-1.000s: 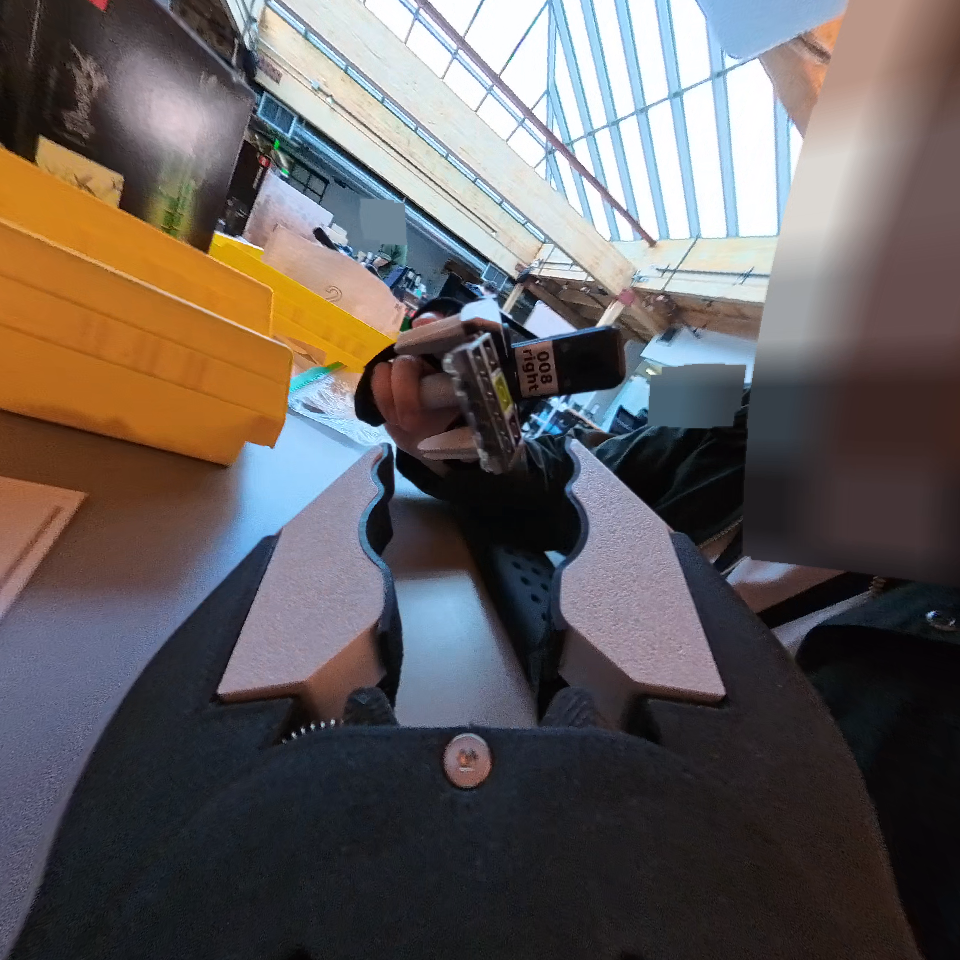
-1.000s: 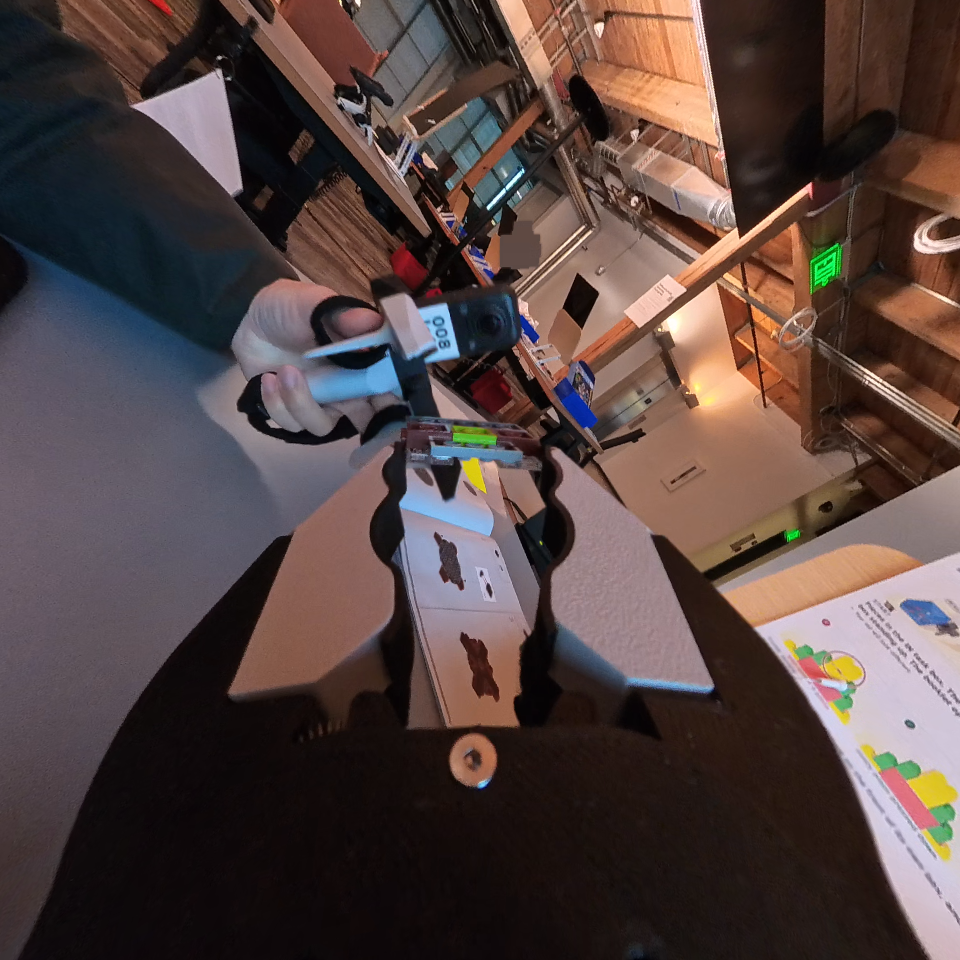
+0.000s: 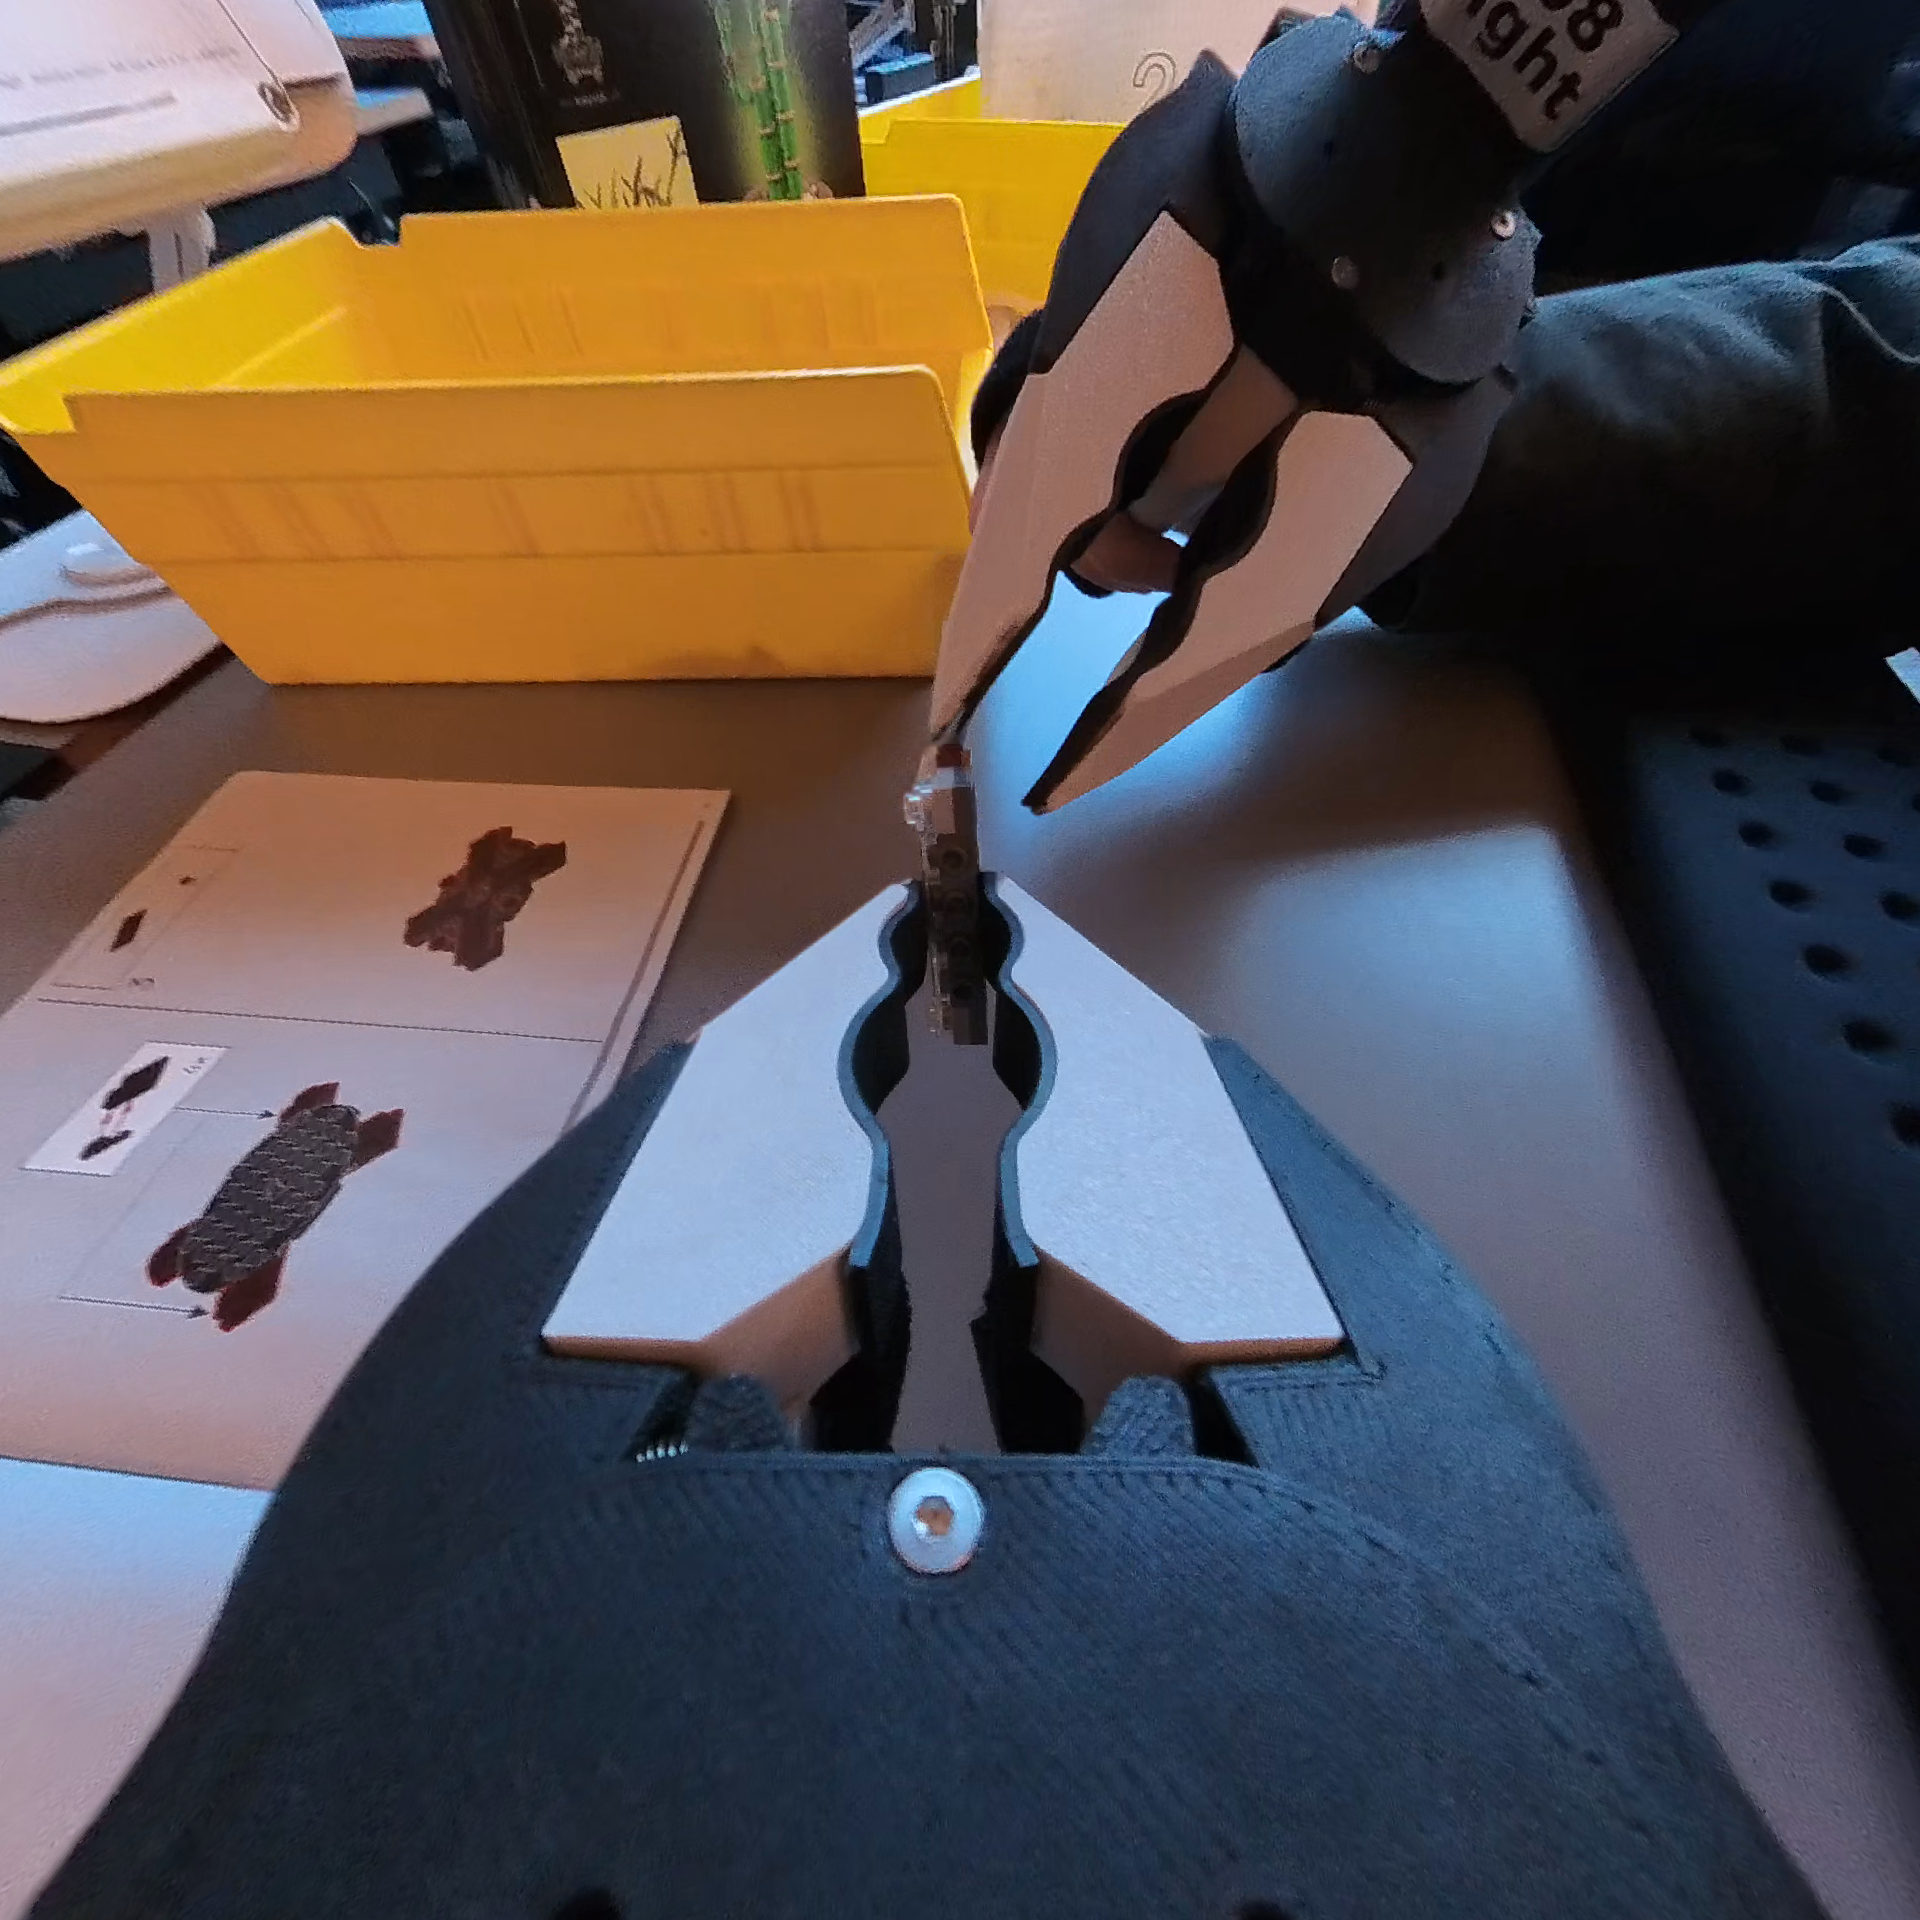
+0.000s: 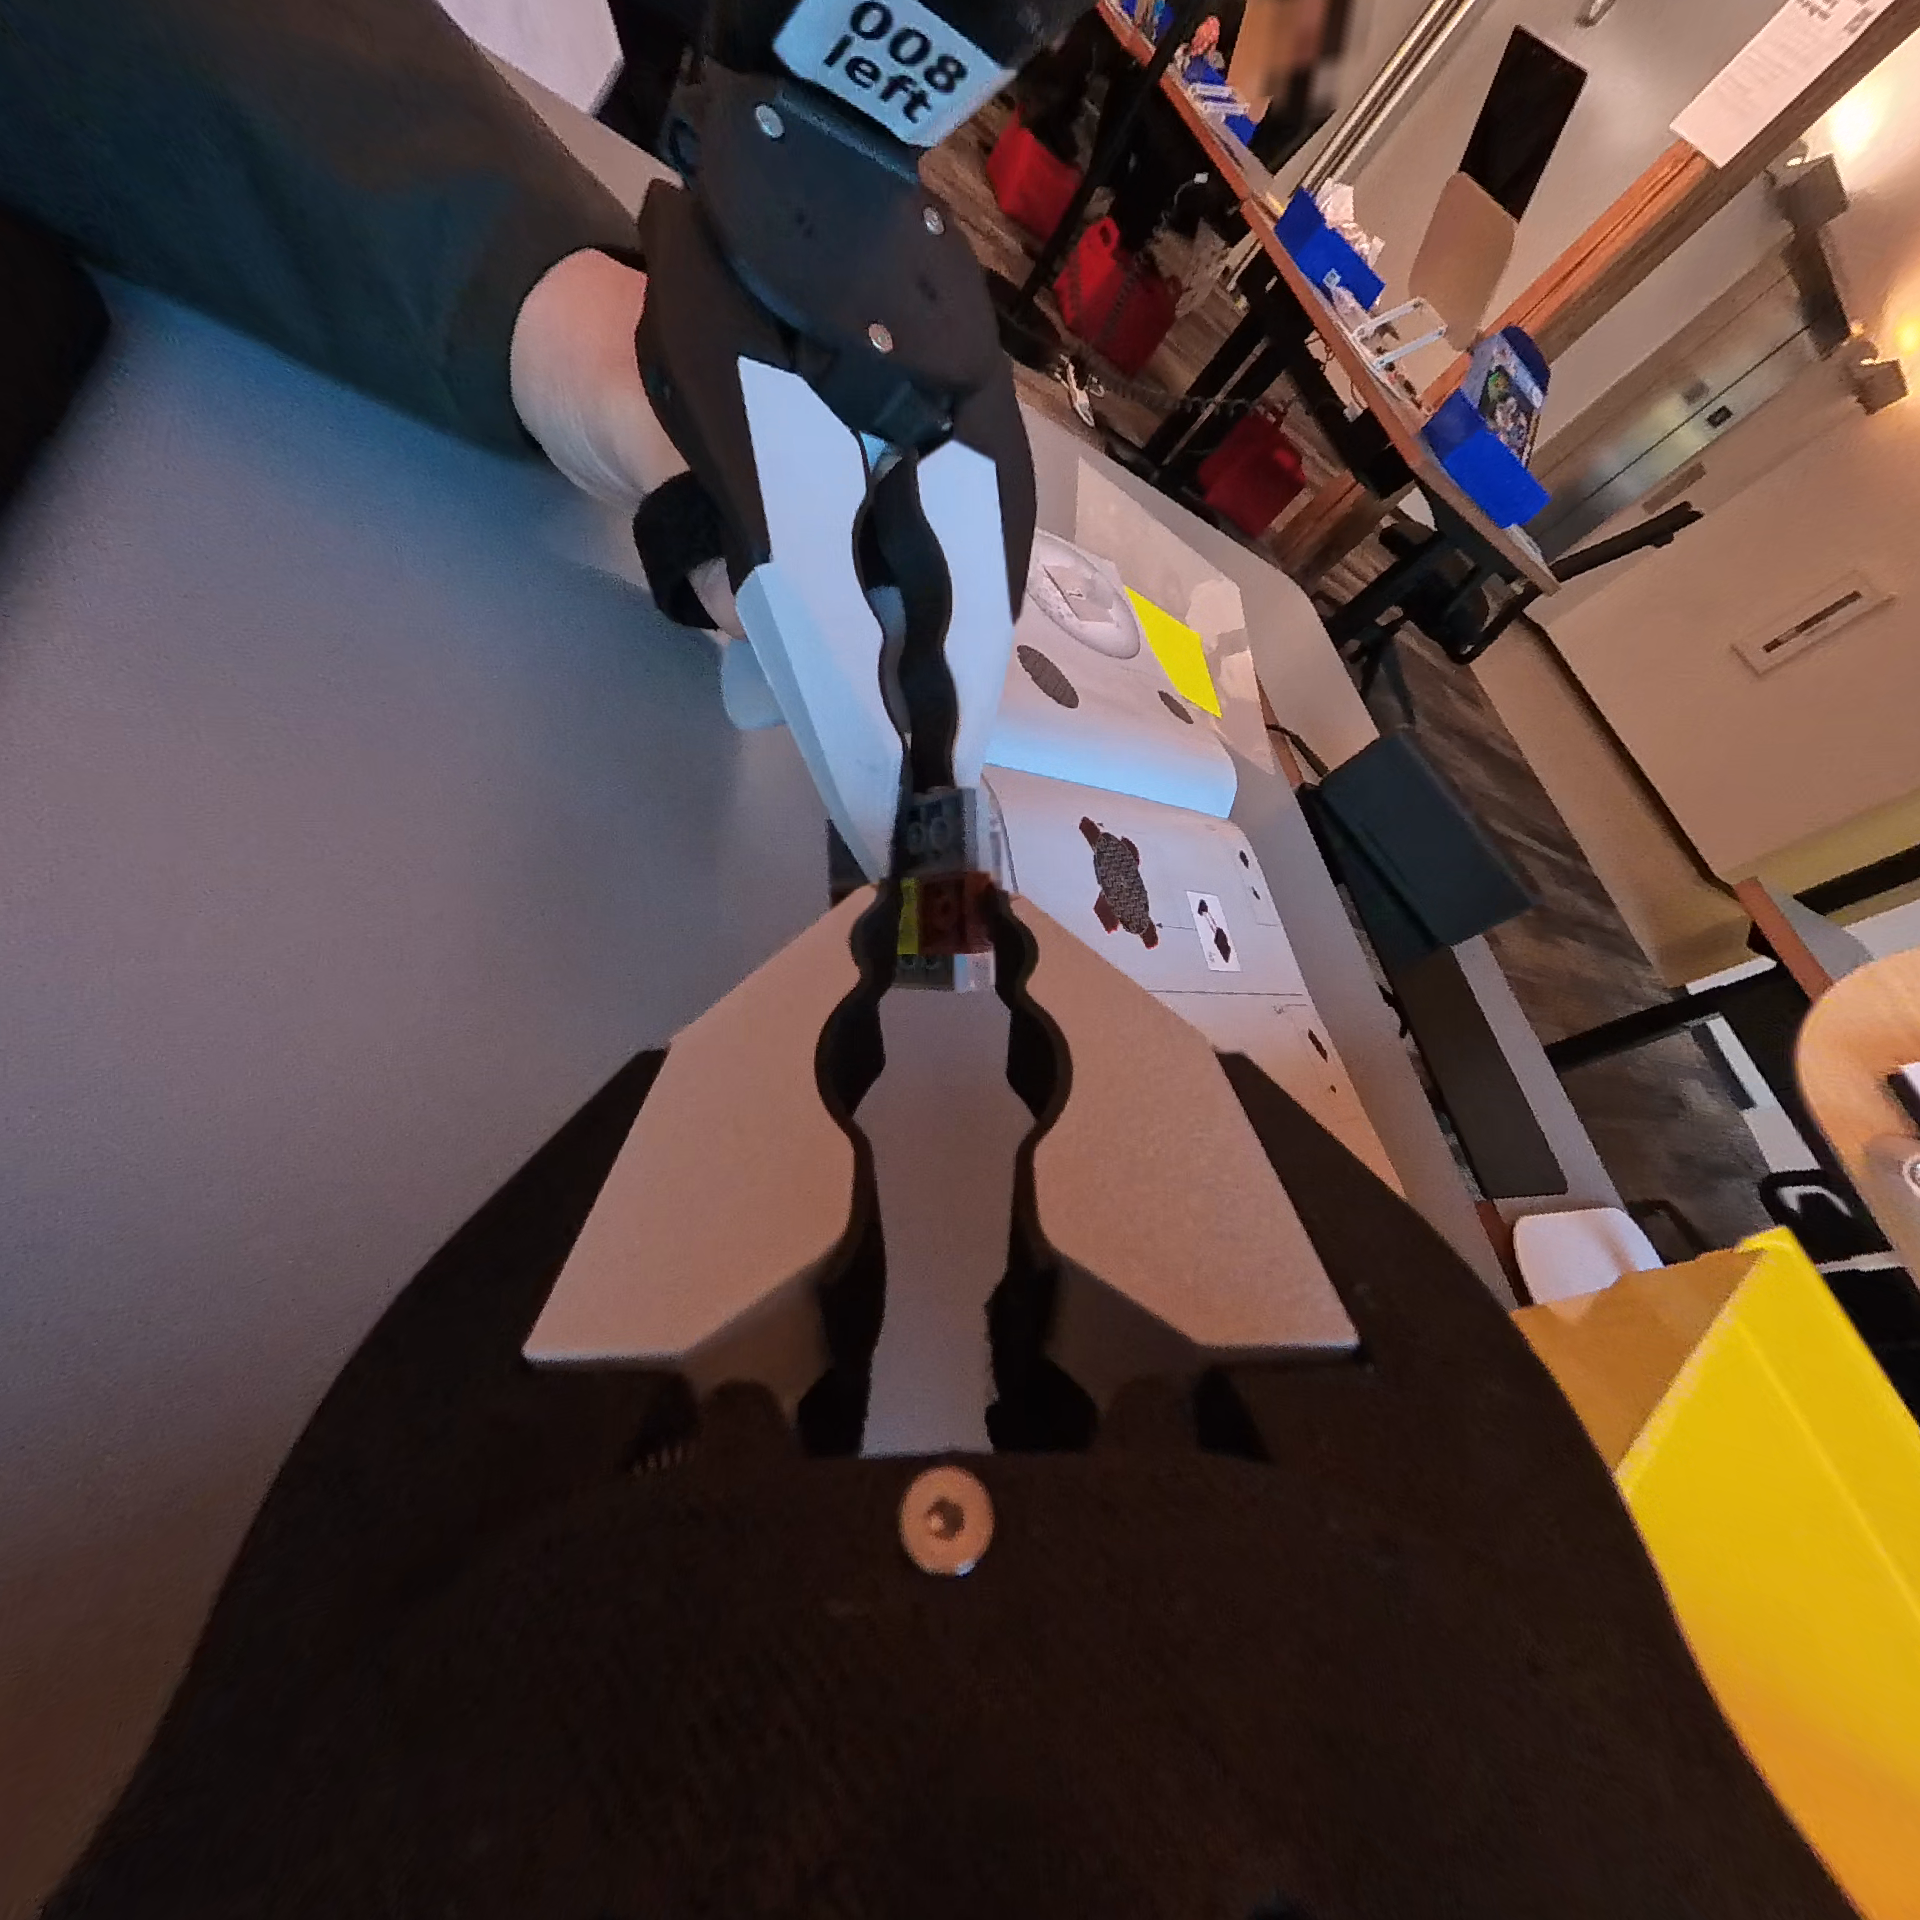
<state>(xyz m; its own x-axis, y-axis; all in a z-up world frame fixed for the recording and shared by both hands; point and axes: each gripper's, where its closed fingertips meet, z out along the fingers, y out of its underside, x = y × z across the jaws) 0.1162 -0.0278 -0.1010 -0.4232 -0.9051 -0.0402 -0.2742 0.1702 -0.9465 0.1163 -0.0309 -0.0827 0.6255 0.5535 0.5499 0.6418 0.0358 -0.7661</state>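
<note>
Gripping brick assembly (image 3: 954,940) | left claw (image 3: 948,914) level; right claw (image 3: 992,774) angled down, spread

From my seat, the small brick assembly (image 3: 954,940) is mostly buried between the left gripper (image 3: 948,914) jaws, so I can't make out its full shape, and in the right wrist view it is too blurred to count its pieces. The instruction sheet (image 3: 343,997) runs off the left edge, and the yellow bin (image 4: 1787,1475) is cut by the right edge.
</note>
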